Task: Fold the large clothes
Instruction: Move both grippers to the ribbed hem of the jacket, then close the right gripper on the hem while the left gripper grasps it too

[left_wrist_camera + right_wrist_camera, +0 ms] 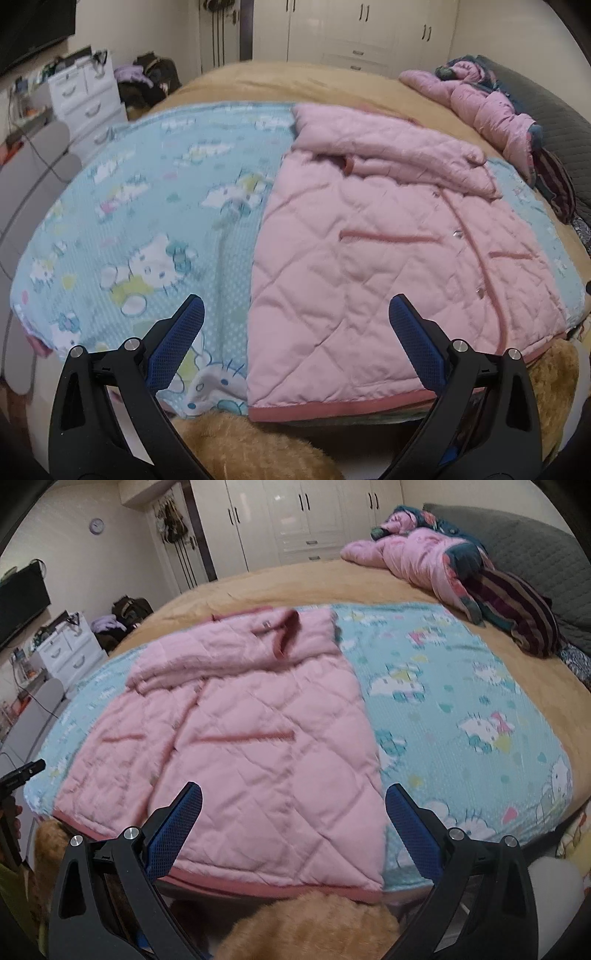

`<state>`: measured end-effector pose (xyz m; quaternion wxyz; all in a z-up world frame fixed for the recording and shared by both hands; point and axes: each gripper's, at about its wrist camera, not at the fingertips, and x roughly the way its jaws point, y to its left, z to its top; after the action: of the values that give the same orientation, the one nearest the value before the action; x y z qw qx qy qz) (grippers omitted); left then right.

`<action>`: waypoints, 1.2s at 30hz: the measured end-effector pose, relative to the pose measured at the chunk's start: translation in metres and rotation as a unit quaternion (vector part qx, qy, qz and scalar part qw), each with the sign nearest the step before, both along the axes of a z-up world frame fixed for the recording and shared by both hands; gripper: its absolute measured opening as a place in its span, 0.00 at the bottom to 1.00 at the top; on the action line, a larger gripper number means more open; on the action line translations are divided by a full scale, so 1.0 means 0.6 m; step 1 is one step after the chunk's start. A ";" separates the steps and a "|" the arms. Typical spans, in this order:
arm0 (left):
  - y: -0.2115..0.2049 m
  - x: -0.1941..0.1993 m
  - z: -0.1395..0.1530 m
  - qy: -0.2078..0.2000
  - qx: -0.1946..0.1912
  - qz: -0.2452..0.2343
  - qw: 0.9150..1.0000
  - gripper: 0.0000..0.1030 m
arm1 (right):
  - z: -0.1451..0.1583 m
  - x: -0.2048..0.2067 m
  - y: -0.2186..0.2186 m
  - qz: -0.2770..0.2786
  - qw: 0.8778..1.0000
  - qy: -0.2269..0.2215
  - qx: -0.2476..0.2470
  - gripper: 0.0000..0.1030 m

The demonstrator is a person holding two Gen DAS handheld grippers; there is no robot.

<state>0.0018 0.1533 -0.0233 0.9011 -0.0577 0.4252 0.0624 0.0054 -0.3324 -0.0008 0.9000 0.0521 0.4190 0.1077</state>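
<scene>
A pink quilted jacket (388, 266) lies flat on a light blue cartoon-print sheet (147, 206) on the bed, its sleeves folded in over the body and its darker pink hem toward me. It also shows in the right wrist view (240, 746) on the same sheet (461, 709). My left gripper (295, 314) is open and empty, hovering above the jacket's near left corner. My right gripper (293, 801) is open and empty, hovering above the jacket's near right part. The tip of the left gripper (22, 771) shows at the left edge of the right wrist view.
A pile of other clothes, pink and dark, (443, 565) lies at the bed's far right by a grey headboard (524, 550). A tan blanket (288, 85) covers the bed. A white drawer unit (85, 96) and wardrobe (306, 513) stand beyond. A brown plush thing (314, 926) is at the near edge.
</scene>
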 end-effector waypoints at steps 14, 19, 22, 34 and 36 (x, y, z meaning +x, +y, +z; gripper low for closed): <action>0.029 0.020 -0.108 0.078 -0.049 -0.005 0.996 0.91 | -0.127 0.035 -0.063 0.016 0.986 0.148 0.071 0.96; 0.034 0.022 -0.123 0.088 -0.055 -0.007 0.995 0.91 | -0.151 0.038 -0.055 0.033 0.981 0.176 0.080 0.96; 0.036 0.025 -0.130 0.093 -0.059 -0.007 0.994 0.91 | -0.155 0.035 -0.055 0.051 0.976 0.179 0.112 0.82; 0.037 0.027 -0.128 0.070 -0.099 -0.019 0.992 0.90 | -0.128 0.004 -0.088 0.068 0.979 0.101 0.163 0.39; 0.029 0.029 -0.128 0.071 -0.096 -0.025 0.993 0.80 | -0.115 0.000 -0.088 0.073 0.981 0.080 0.163 0.38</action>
<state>0.0193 0.1704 -0.1002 0.8604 -0.1284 0.4931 0.0029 0.0052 -0.3853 -0.0695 0.8326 0.1758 0.4696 0.2351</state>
